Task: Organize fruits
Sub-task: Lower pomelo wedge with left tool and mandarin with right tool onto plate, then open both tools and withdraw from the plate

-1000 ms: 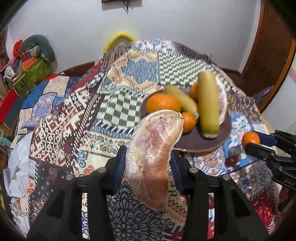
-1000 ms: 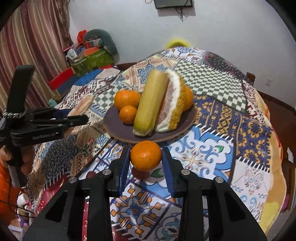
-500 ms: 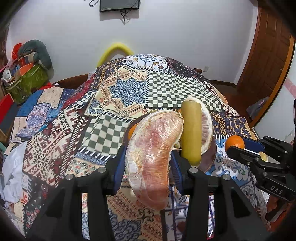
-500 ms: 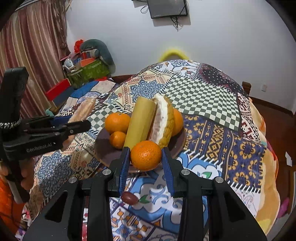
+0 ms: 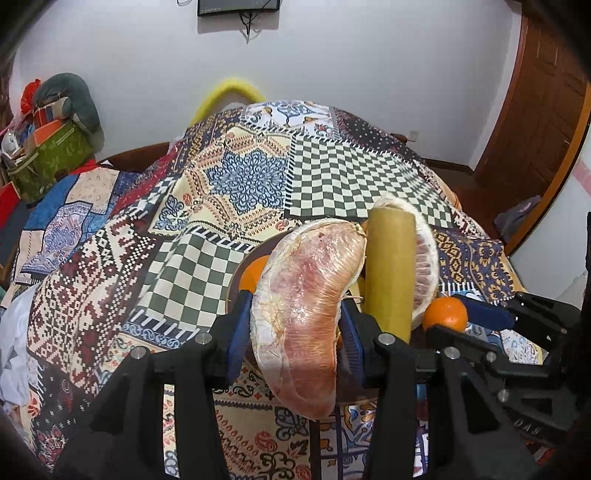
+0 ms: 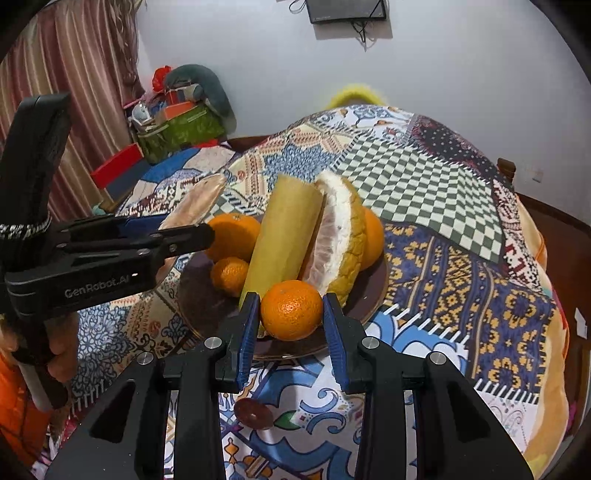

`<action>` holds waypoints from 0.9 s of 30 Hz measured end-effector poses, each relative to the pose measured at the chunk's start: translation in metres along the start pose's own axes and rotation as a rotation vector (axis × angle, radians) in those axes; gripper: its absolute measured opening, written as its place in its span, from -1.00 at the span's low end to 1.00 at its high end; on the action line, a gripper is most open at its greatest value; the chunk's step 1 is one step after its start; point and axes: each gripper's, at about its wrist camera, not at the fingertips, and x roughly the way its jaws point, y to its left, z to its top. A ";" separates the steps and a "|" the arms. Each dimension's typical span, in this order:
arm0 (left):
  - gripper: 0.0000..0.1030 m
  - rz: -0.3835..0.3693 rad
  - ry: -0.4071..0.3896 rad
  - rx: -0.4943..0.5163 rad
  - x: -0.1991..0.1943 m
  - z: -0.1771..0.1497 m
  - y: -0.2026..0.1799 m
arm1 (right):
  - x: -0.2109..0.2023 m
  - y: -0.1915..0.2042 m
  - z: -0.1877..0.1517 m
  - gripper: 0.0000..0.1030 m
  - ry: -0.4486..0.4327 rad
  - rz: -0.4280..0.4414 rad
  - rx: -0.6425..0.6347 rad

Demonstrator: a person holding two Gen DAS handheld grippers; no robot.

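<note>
While the left gripper clamps a peeled pomelo wedge, its blue pads pressed to either side of the pinkish flesh, the right gripper holds a mandarin squeezed between its own blue pads. Both hang over the near edge of a dark plate that sits on a patchwork cloth.

On the plate a long yellow-green stalk lies lengthwise, pointing away from the near rim. Just right of it, touching, leans a pomelo slice with rind, white pith facing the stalk. Beyond that slice, at the far right of the plate, an orange peeks out. Left of the stalk sit a larger orange and, nearer, a small mandarin.

From the right wrist view, the left gripper comes in from the left side, its wedge reaching toward the plate's far-left rim. From the left wrist view, the wedge stands tall in front of the plate, and the held mandarin shows at the right, close to the near end of the stalk.

On the cloth near the right gripper, just short of the plate, lies a small reddish-brown fruit; I cannot tell what kind. A screen hangs on the far wall.
</note>
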 end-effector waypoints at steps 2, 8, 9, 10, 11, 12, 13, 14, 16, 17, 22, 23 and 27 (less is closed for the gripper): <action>-0.12 0.003 0.012 0.003 0.006 -0.001 -0.001 | 0.004 0.000 -0.003 -0.38 0.012 0.001 -0.001; -0.12 0.009 0.038 0.019 0.016 -0.005 -0.007 | 0.009 -0.003 -0.007 -0.38 0.035 0.002 0.005; -0.12 0.011 0.041 0.022 0.016 -0.005 -0.008 | 0.010 -0.003 -0.007 -0.38 0.034 0.001 0.005; -0.12 0.010 0.042 0.024 0.016 -0.006 -0.008 | 0.010 -0.004 -0.006 -0.38 0.033 0.000 0.006; -0.11 0.008 0.044 0.026 0.016 -0.006 -0.008 | 0.010 -0.003 -0.006 -0.38 0.034 -0.001 0.006; -0.11 0.008 0.048 0.028 0.017 -0.006 -0.009 | 0.010 -0.003 -0.007 -0.38 0.036 -0.002 0.006; -0.10 0.012 0.053 0.028 0.017 -0.006 -0.009 | 0.010 -0.003 -0.007 -0.38 0.040 -0.005 0.005; -0.06 0.015 0.055 0.028 0.017 -0.006 -0.010 | 0.011 -0.003 -0.007 -0.34 0.044 -0.008 0.004; 0.12 0.012 0.057 0.027 0.013 -0.006 -0.009 | 0.010 -0.003 -0.006 -0.17 0.043 -0.021 0.006; 0.22 0.011 0.051 0.022 0.010 -0.005 -0.009 | 0.009 -0.004 -0.005 -0.13 0.037 -0.022 0.008; 0.23 0.023 -0.002 0.009 -0.013 0.000 -0.007 | -0.002 -0.003 -0.004 -0.11 0.014 -0.034 0.004; 0.23 0.022 -0.010 0.005 -0.018 0.000 -0.006 | -0.005 -0.003 -0.003 -0.11 0.010 -0.036 0.002; 0.23 0.038 -0.037 0.008 -0.041 -0.003 -0.005 | -0.022 -0.001 -0.003 -0.11 -0.018 -0.044 0.000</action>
